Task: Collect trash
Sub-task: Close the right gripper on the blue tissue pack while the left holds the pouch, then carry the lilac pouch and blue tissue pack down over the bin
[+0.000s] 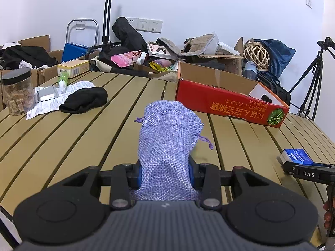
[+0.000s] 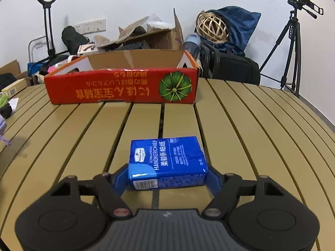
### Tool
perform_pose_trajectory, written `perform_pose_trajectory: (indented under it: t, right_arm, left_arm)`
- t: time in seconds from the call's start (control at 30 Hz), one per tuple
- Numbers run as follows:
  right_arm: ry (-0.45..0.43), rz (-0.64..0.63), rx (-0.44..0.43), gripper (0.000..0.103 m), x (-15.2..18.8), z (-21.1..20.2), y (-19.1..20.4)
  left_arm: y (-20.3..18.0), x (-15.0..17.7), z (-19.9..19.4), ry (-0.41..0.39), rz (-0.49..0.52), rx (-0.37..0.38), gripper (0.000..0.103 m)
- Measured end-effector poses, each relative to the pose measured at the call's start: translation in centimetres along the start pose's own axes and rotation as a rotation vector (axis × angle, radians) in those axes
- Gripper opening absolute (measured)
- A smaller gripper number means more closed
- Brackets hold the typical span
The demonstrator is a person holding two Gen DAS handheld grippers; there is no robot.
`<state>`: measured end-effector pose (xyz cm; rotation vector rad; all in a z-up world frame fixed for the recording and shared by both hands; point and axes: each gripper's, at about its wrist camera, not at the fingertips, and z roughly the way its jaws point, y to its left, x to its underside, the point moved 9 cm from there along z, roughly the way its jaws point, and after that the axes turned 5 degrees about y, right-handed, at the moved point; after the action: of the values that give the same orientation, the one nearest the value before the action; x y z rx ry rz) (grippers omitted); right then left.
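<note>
Left wrist view: your left gripper [image 1: 165,175] is clamped on one lilac mesh pouch [image 1: 167,138], whose long axis runs straight ahead from the jaws, its gathered mouth and drawstrings pointing away over the slatted table [image 1: 83,146]. Beyond the pouch lies one red cardboard box [image 1: 228,102], open side up. Ahead and left of the jaws sit a black cloth [image 1: 83,100], a blister pack [image 1: 46,93] on a printed leaflet [image 1: 52,102], one jar [image 1: 17,92] and a yellow carton [image 1: 73,68]; only this view shows these clearly. Far right, your other gripper appears beside a blue tissue pack [image 1: 297,156].

Right wrist view: your right gripper [image 2: 167,177] has one blue handkerchief tissue pack [image 2: 167,163] between its blue fingers [image 2: 120,177], which look pressed to its two ends, though contact is hard to confirm. The pack's long axis lies across the jaws, label up, flat on the table. Straight ahead stands the same red box [image 2: 121,87], and right of it a tripod [image 2: 293,48].
</note>
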<state>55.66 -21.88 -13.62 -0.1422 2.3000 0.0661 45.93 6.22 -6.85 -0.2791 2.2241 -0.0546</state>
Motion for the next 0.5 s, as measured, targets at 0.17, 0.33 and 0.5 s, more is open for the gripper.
perform_pose_trajectory:
  t: [0.17, 0.33, 0.5]
  right_arm:
    - [-0.029, -0.005, 0.012, 0.072, 0.3, -0.8, 0.3]
    - [-0.052, -0.005, 0.0, 0.072, 1.1, -2.7, 1.1]
    - [-0.102, -0.002, -0.003, 0.072, 1.5, -6.1, 1.5]
  left_arm:
    - [-0.3, 0.0, -0.5, -0.009, 0.011, 0.012, 0.037]
    - [-0.3, 0.1, -1.5, -0.019, 0.016, 0.028, 0.037]
    - [-0.5, 0.7, -2.9, -0.024, 0.032, 0.04, 0.037]
